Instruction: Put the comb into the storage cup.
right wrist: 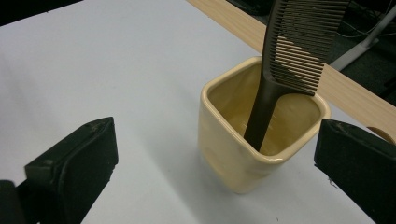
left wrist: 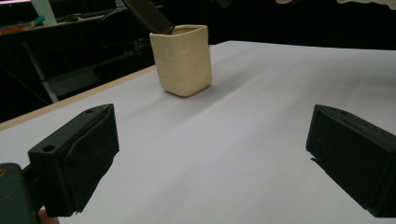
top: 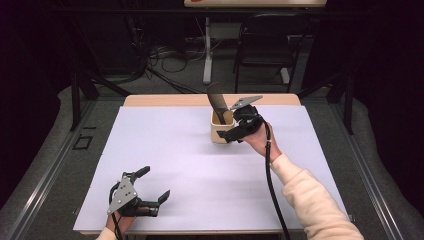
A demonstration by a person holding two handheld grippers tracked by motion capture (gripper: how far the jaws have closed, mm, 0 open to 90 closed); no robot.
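Observation:
A cream square cup [top: 220, 131] [left wrist: 183, 59] [right wrist: 252, 135] stands at the far middle of the white table sheet. A dark comb [top: 217, 99] [right wrist: 292, 56] [left wrist: 148, 15] stands in it, handle down, leaning on the rim with its teeth end sticking out. My right gripper [top: 234, 131] [right wrist: 219, 158] hovers just to the right of the cup, open, with nothing between its pads. My left gripper [top: 152, 184] [left wrist: 210, 158] rests near the table's front left corner, open and empty, pointing toward the cup.
The white sheet [top: 165, 150] covers most of the wooden table [top: 165, 100]. Beyond the far edge stand a chair [top: 265, 50], a table leg [top: 207, 50] and loose cables on the floor.

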